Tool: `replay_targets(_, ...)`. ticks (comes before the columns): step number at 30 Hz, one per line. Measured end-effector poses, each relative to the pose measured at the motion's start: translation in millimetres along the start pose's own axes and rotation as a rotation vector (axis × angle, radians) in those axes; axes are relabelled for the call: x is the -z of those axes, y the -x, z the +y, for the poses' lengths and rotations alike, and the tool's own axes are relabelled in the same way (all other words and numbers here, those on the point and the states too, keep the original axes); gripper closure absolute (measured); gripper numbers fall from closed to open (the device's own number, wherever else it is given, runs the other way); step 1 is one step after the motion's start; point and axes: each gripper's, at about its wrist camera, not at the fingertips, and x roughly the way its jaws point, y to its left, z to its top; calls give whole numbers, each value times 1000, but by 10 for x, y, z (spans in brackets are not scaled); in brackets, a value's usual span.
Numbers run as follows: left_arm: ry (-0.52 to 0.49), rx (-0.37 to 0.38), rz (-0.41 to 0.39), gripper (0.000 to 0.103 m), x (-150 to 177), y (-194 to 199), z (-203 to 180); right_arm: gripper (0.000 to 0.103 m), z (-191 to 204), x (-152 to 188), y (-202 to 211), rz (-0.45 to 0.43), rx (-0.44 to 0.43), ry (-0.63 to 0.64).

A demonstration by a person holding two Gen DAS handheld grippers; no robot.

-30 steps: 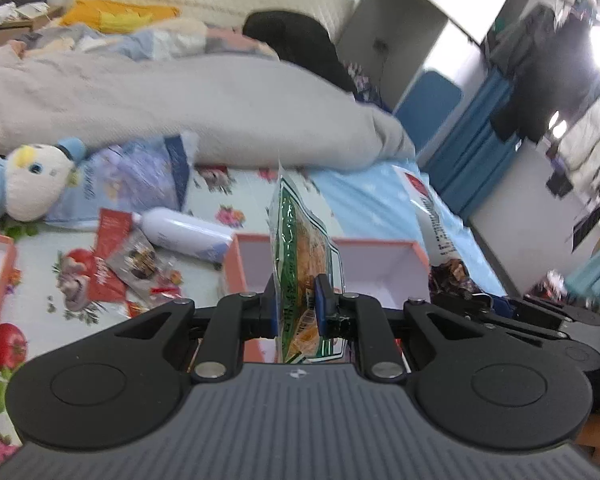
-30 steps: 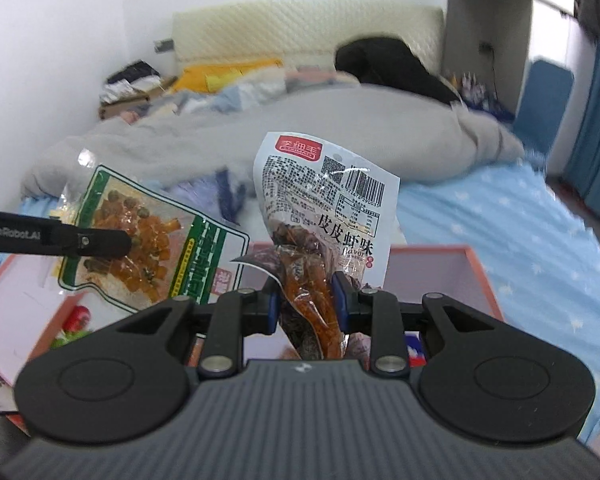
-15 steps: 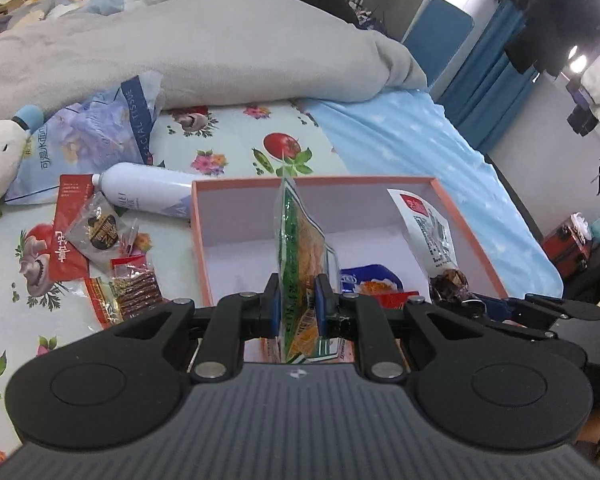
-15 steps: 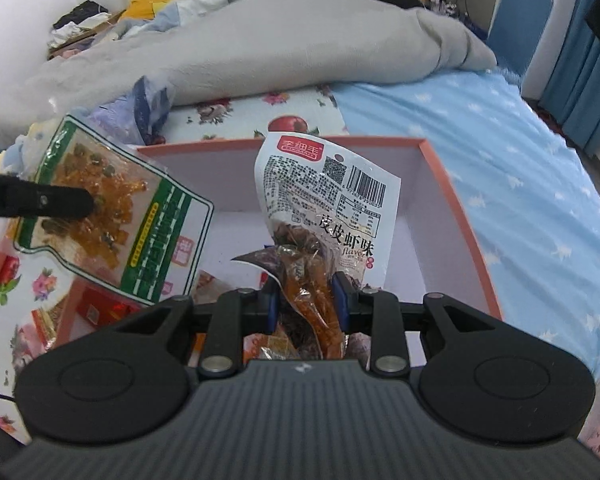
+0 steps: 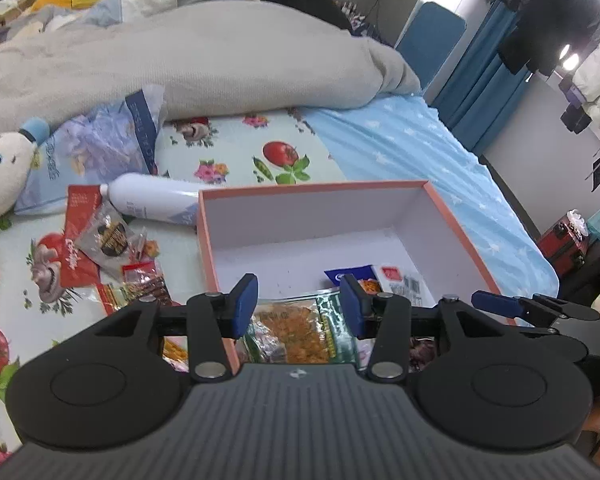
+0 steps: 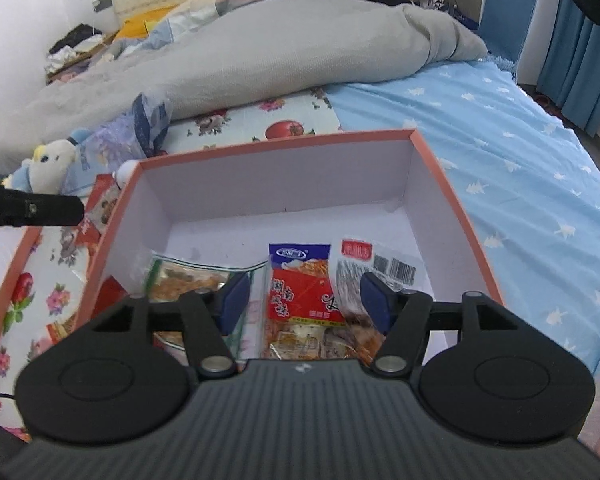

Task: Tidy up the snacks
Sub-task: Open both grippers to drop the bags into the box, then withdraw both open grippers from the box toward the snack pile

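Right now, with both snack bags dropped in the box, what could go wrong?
1. The left gripper, jaws opening, hangs just above the green snack bag; pulling back low could snag it.
2. Loose snack packets beside the box lie against the white bottle, which might roll if nudged.

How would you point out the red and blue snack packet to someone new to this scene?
Find the orange-rimmed box on the bed. On its white floor lie three packets side by side; the red and blue snack packet is the middle one, the only one with a blue top and red body.
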Motion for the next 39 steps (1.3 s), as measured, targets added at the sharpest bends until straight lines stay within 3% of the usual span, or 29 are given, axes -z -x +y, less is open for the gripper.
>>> replay_targets(12, -56, 22, -146, 52, 49, 646, 31, 39, 214, -124, 548, -168, -38, -14)
replay_targets(21, -78, 20, -211, 52, 184, 1018, 125, 39, 520, -130, 802, -263, -76, 8)
replay_targets(39, 6, 6, -226, 52, 543, 1383, 668, 39, 1125, 78, 1023, -297, -152, 39)
